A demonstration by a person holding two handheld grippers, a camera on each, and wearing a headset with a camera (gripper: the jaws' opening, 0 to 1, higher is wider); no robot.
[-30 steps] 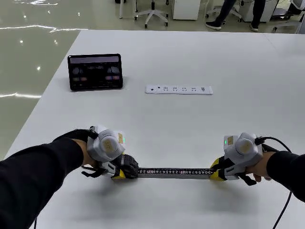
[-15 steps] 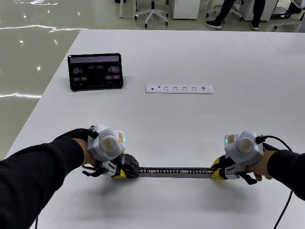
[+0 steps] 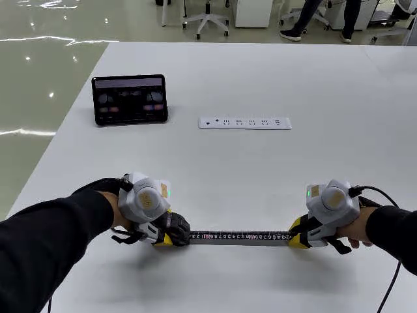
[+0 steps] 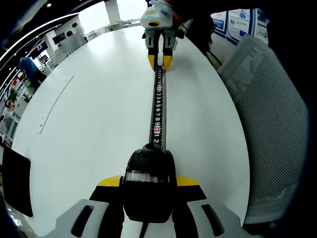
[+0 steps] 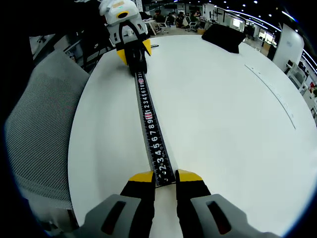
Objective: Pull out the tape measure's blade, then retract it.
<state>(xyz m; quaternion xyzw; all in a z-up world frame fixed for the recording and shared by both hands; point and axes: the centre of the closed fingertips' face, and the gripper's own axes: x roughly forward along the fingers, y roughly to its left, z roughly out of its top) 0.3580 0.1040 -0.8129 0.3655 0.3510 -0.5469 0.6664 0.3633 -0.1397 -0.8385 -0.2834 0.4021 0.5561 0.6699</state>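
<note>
Black tape measure [image 3: 176,228] in left gripper [image 4: 148,181], blade [image 3: 240,235] in right gripper [image 5: 164,176]

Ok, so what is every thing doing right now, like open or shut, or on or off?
Left claw: shut on the tape measure case.
Right claw: shut on the blade's end.
Tape measure case: held, with its blade out.
Blade: pulled out, stretched straight between the claws.
Tablet: screen lit.
Power strip: lying flat, nothing plugged in.
</note>
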